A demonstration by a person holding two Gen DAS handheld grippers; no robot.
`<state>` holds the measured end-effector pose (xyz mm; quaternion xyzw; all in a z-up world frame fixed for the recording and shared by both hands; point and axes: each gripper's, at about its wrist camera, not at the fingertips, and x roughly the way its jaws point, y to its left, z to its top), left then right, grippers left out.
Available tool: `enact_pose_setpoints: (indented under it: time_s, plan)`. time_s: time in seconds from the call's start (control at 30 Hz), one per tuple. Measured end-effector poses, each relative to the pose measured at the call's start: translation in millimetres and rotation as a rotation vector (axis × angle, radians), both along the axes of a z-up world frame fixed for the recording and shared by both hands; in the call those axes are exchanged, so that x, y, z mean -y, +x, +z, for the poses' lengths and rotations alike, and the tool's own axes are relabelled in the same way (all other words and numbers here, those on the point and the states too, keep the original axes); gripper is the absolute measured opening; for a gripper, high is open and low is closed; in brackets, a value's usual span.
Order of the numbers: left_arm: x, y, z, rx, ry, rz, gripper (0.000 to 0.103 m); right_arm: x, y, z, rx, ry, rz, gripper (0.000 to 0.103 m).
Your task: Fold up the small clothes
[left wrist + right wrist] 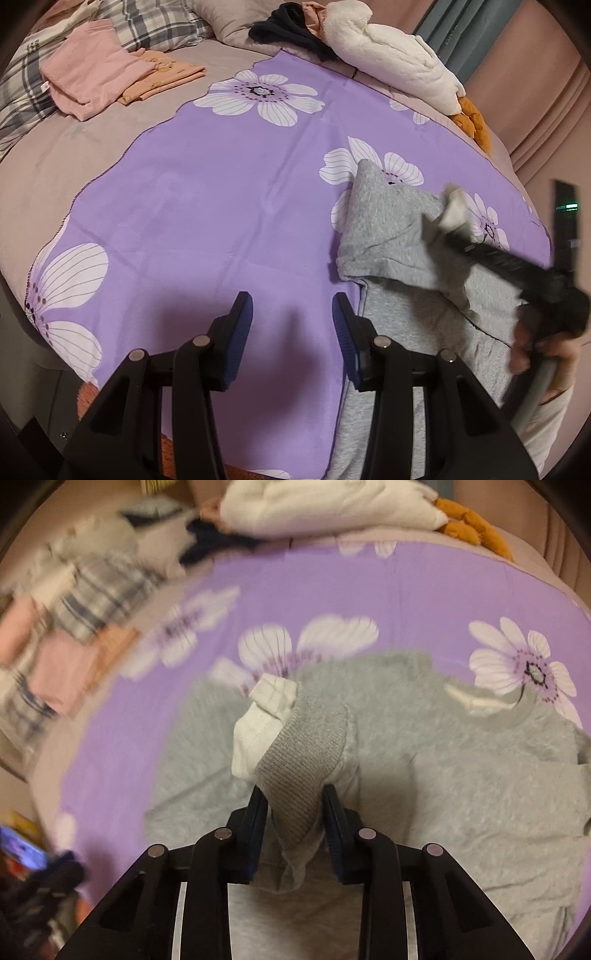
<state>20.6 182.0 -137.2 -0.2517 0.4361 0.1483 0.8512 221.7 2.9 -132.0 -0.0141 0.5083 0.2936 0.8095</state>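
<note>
Right gripper point(295, 805) clamps the grey sweatshirt's point(461, 775) ribbed cuff point(299, 760); left gripper point(293, 317) hangs open beside it

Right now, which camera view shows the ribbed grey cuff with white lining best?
The right wrist view: the ribbed grey cuff fills the centre, pinched by the right gripper. The left wrist view shows it only small and blurred.
</note>
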Motion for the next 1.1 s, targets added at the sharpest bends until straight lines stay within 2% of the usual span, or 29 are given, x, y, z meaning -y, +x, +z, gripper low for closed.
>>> enact_pose_setpoints:
  time_s: [0.17, 0.23, 0.33, 0.37, 0.57, 0.7, 0.87, 0.93, 0.97, 1.03, 1.1]
  plan:
    - [5, 7, -1, 0.001, 0.0, -0.019, 0.044, 47, 8, 30, 0.06, 0.125, -0.042, 0.031]
    - [7, 10, -2, -0.006, -0.001, -0.024, 0.044, 61, 13, 26, 0.059, 0.136, -0.068, 0.031]
    - [11, 14, -4, -0.015, 0.001, -0.038, 0.044, 77, 22, 8, 0.008, 0.15, -0.109, 0.031]
    - [11, 15, -5, -0.018, 0.0, -0.041, 0.044, 78, 24, 2, 0.013, 0.174, -0.093, 0.031]
    - [15, 21, -11, -0.038, 0.001, -0.054, 0.044, 99, 32, -22, -0.07, 0.169, -0.151, 0.031]
    - [17, 23, -14, -0.049, 0.001, -0.062, 0.044, 108, 31, -24, -0.075, 0.144, -0.191, 0.032]
    - [17, 26, -18, -0.055, -0.01, -0.066, 0.044, 131, 29, -25, -0.068, 0.07, -0.302, 0.032]
    - [18, 27, -20, -0.06, -0.013, -0.071, 0.044, 142, 28, -27, -0.094, 0.082, -0.323, 0.033]
    - [18, 28, -21, -0.061, -0.014, -0.071, 0.044, 148, 28, -27, -0.102, 0.094, -0.333, 0.035]
    - [18, 29, -23, -0.064, -0.02, -0.072, 0.044, 156, 27, -25, -0.106, 0.116, -0.353, 0.056]
    - [18, 30, -24, -0.063, -0.027, -0.074, 0.044, 157, 25, -21, -0.094, 0.133, -0.347, 0.06]
